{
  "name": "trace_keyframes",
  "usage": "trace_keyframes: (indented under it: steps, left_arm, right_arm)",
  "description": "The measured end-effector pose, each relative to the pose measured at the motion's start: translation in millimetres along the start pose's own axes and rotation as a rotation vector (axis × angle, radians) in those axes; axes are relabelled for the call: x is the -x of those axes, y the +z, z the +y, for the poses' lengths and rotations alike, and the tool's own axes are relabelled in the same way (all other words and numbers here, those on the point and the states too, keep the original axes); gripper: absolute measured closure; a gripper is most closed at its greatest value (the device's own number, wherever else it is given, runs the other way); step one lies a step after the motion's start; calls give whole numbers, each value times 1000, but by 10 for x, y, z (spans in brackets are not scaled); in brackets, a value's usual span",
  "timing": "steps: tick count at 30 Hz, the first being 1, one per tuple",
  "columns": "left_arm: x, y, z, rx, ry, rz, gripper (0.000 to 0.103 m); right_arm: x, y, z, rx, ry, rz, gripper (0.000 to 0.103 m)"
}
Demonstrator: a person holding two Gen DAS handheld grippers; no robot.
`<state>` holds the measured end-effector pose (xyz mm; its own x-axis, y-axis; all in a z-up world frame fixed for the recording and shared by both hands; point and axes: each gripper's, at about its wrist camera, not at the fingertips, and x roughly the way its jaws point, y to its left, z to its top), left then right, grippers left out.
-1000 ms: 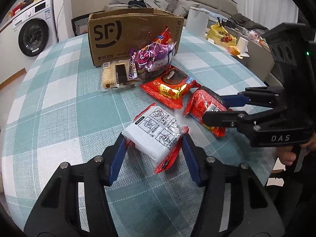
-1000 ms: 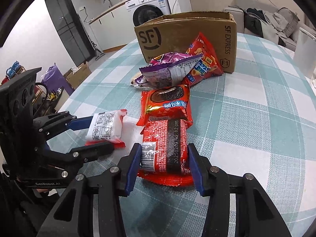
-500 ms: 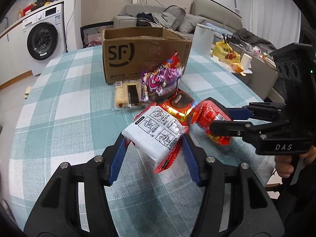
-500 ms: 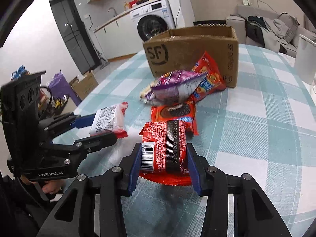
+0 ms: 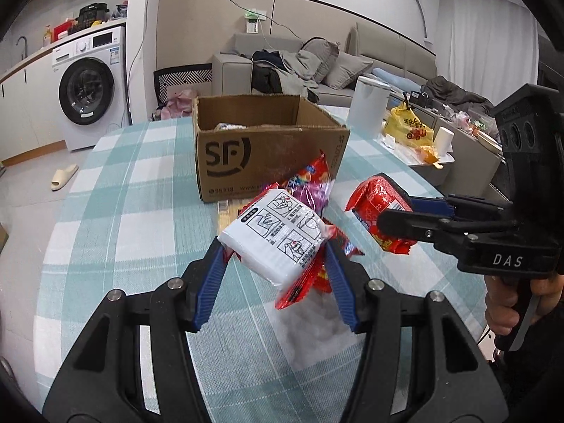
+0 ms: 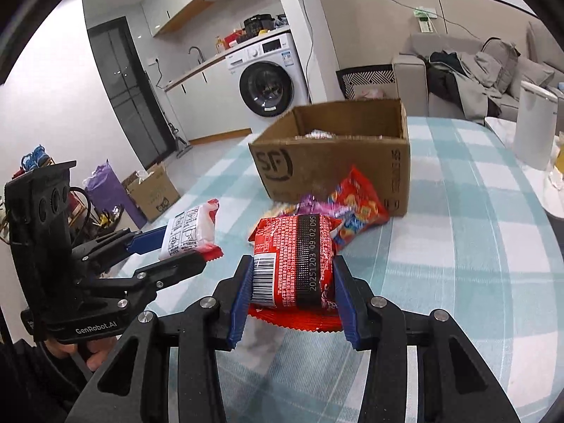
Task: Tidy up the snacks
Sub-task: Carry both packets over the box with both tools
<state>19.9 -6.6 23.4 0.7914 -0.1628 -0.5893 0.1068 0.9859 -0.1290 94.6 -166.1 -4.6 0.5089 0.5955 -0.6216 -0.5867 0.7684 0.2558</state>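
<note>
While some packaging already shows inside the open cardboard box (image 5: 271, 148), the sorting is judged to be at an early-to-middle stage: at least three packets remain on the checked tablecloth (image 5: 123, 211) against the box's front wall, namely a purple packet (image 6: 310, 201), a red-and-blue packet (image 6: 356, 208) and a pale one barely visible in the left wrist view. Two further snacks are in hand and clear of the table, neither yet over the box. The left gripper (image 5: 275, 264) is clamped on a white packet with printed instruction panels (image 5: 278, 236), its blue pads (image 5: 211, 282) pressing both sides and the red crimped ends sticking out below; the packet sits tilted, short of the box. The right gripper (image 6: 292, 292) is likewise closed on a red packet with a barcode and date strip (image 6: 292, 257), pads (image 6: 241, 299) bearing on its two long edges, held roughly level and just beside the left one. Remaining work, as assessed: carry both packets forward over the rim, release them inside, then collect the loose ones by the box. What lies within the box cannot be identified.
</note>
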Motion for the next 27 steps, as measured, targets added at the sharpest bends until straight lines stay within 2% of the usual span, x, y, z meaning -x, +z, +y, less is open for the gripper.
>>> trace_keyframes:
  steps: [27]
  left_arm:
    - [-137, 1002, 166, 36, 35, -137, 50]
  right_arm:
    - [87, 870, -182, -49, -1, -121, 59]
